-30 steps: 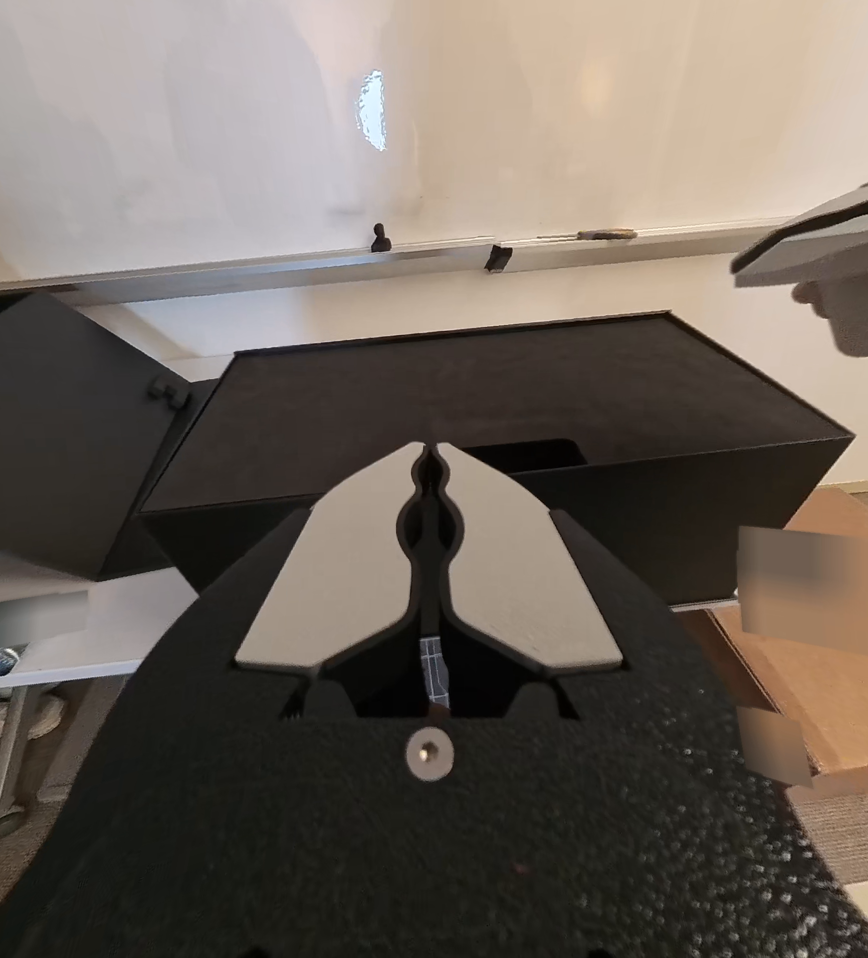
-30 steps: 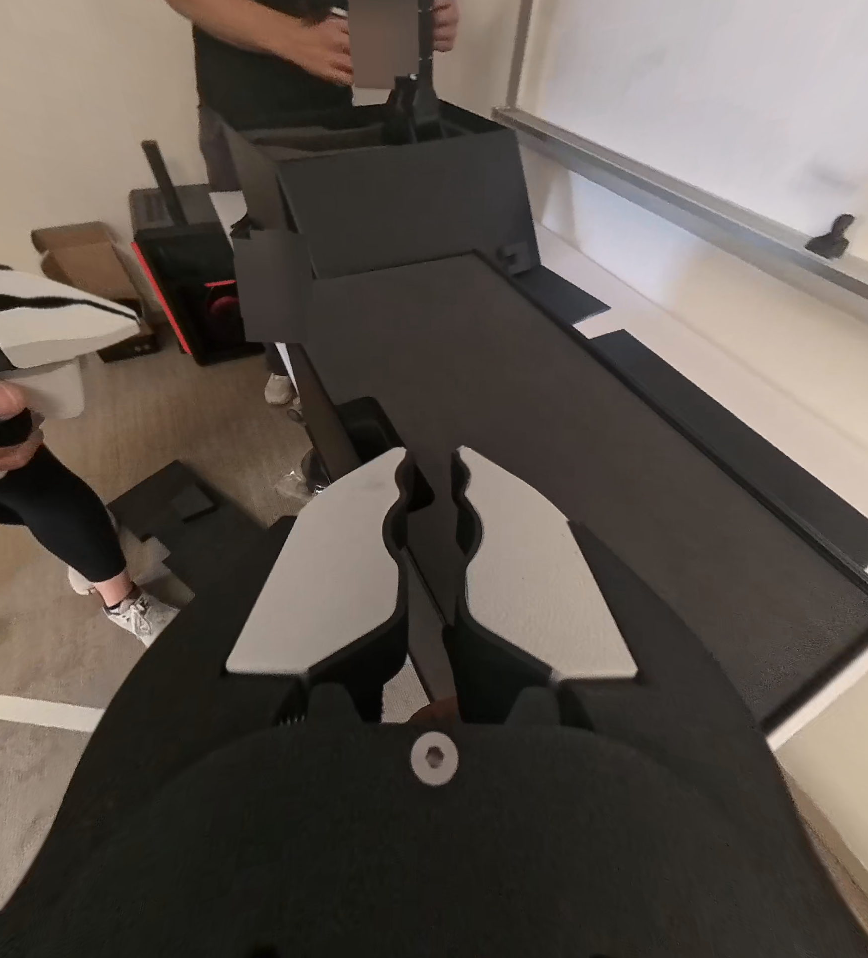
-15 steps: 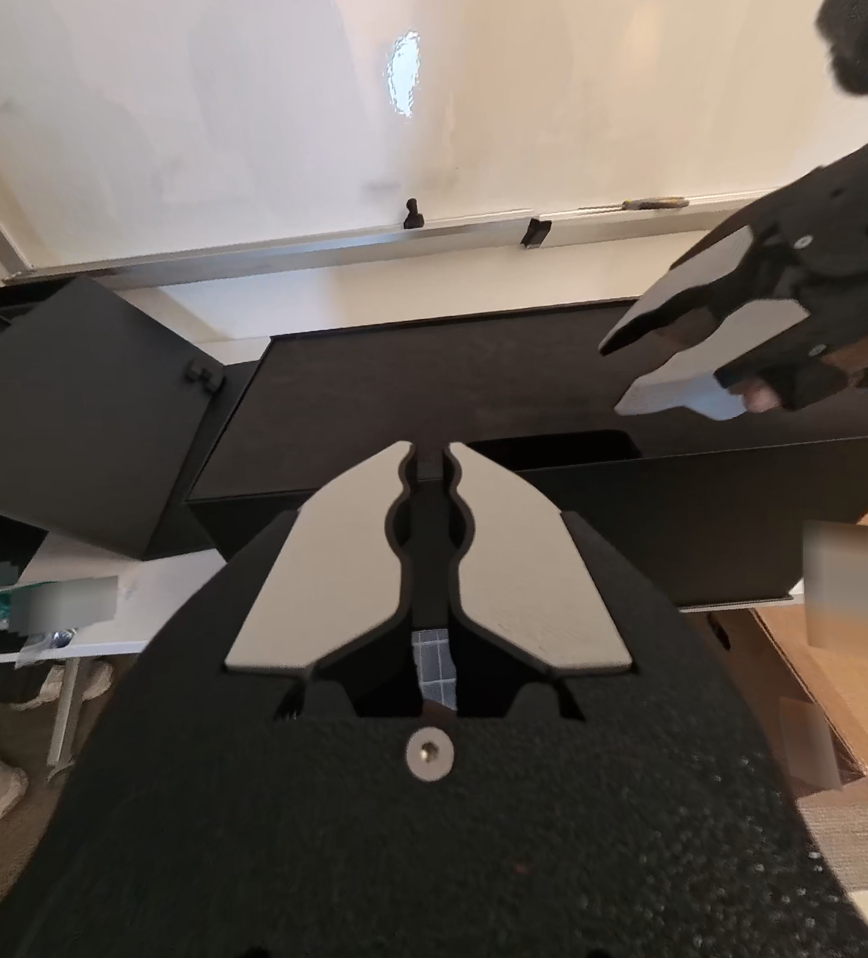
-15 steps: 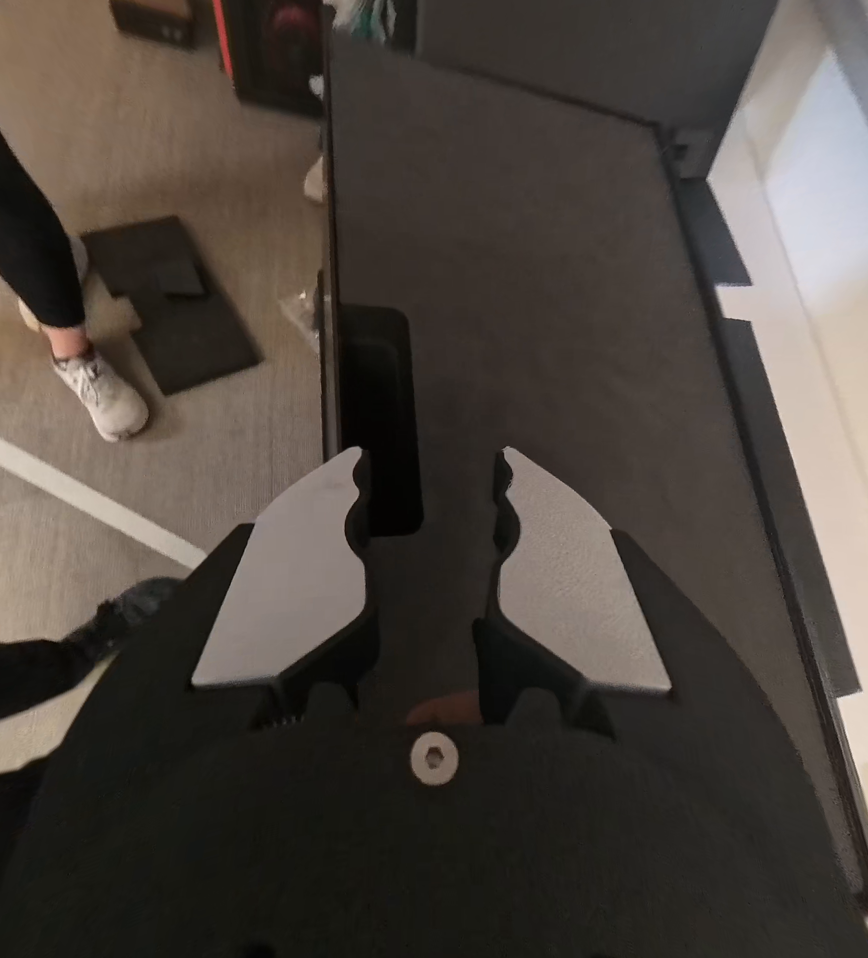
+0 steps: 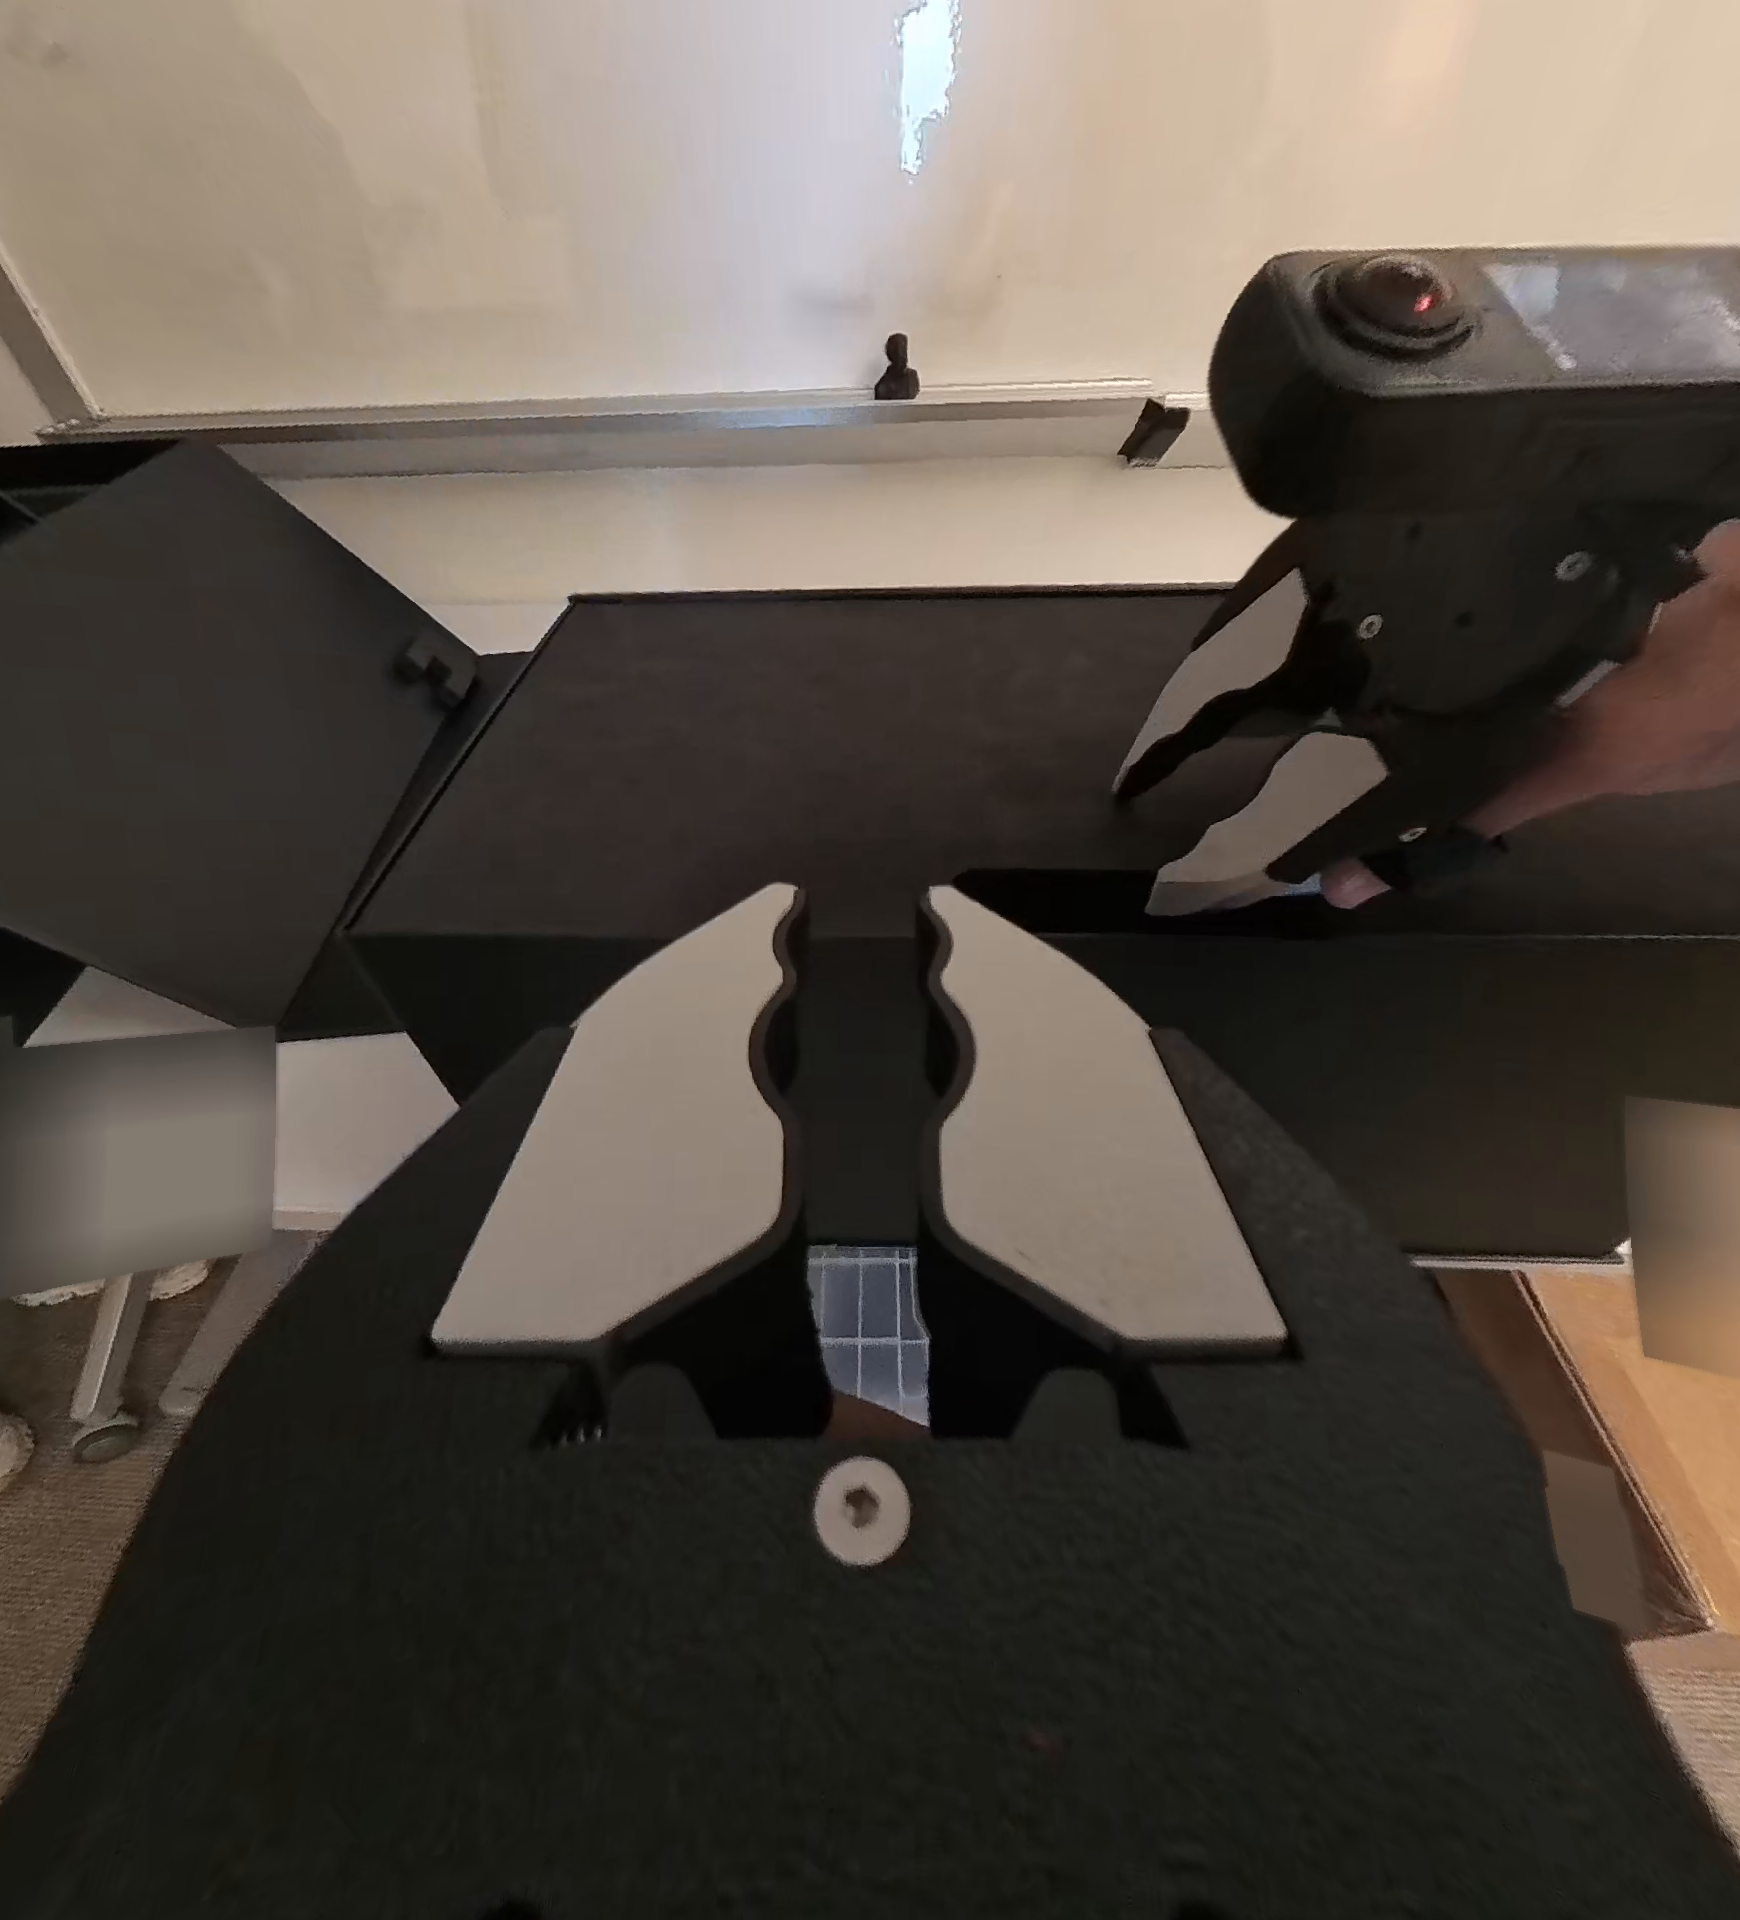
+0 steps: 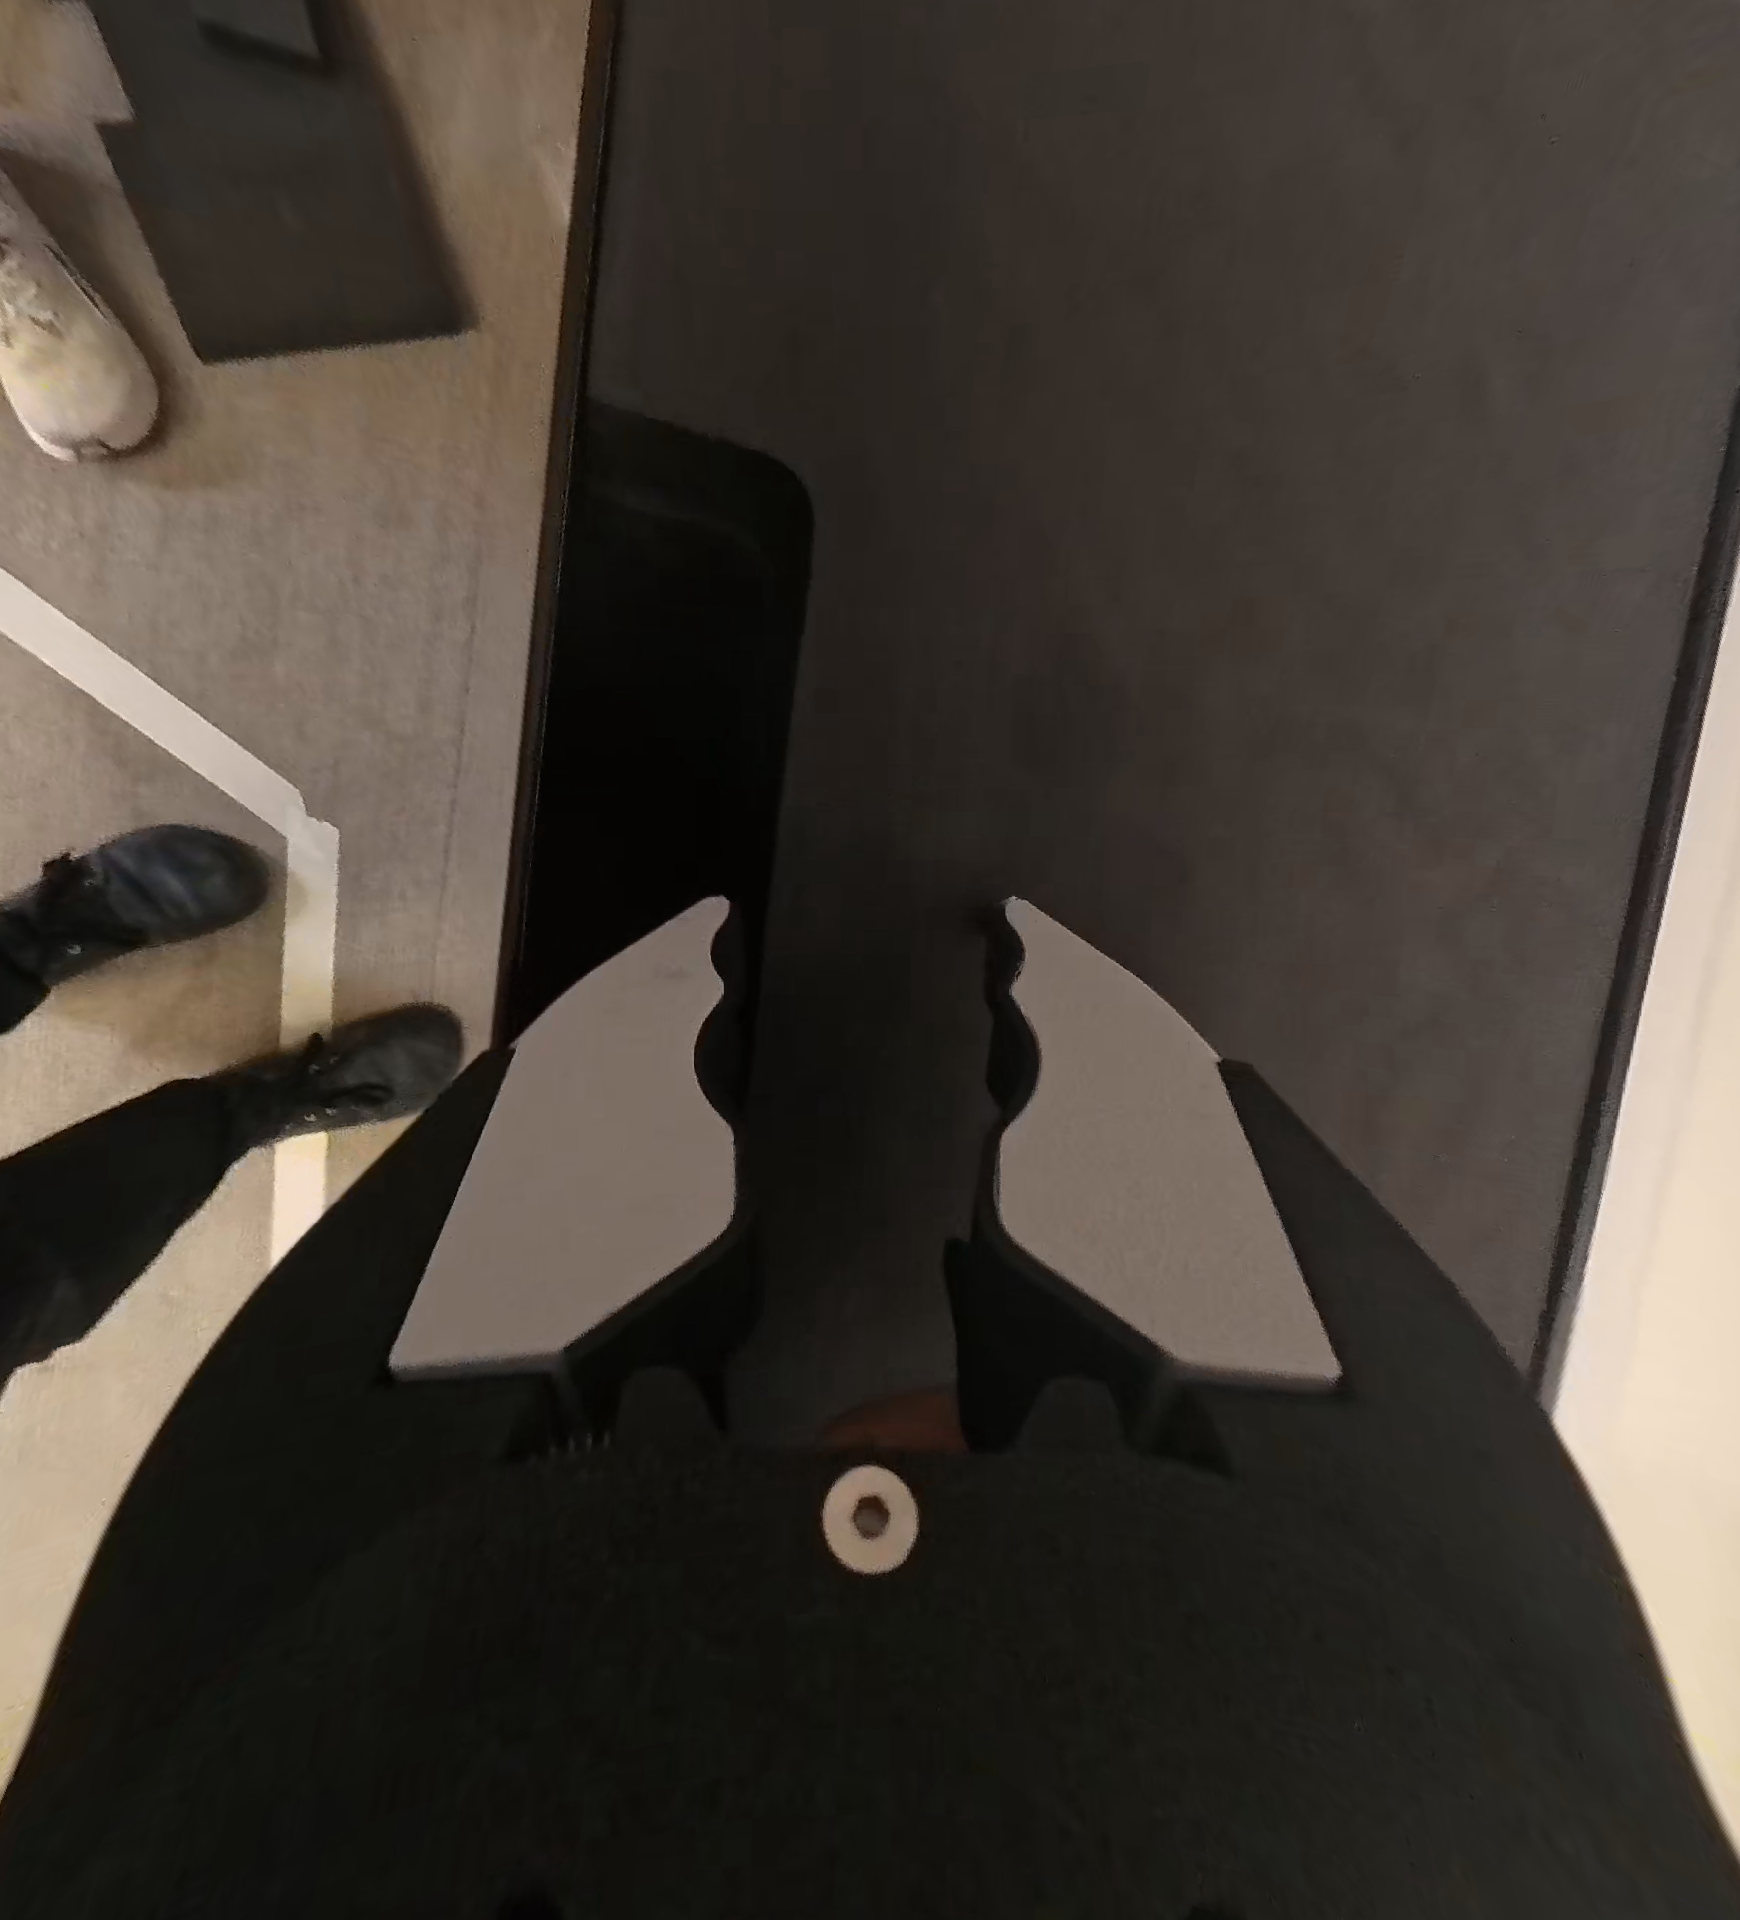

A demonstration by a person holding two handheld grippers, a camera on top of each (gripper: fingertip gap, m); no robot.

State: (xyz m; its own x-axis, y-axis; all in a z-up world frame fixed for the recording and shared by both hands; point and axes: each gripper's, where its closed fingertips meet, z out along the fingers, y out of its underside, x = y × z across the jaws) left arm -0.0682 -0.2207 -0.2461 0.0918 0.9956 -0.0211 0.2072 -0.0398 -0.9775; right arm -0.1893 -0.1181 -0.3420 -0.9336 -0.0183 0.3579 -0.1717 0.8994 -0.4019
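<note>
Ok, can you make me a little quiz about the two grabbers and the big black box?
1. True or false: the left gripper is shut on something.
2. Where do the right gripper's fingertips sit? A) over the big black box's flat dark top B) over the carpet C) inside a cardboard box
3. Fill in: beside the right gripper, near the box's edge, the top has a dark rectangular ___.

Key: 1 false, it is open and holds nothing; 2 A; 3 cutout.

Dim, even light; motion blur, fisheye edges
</note>
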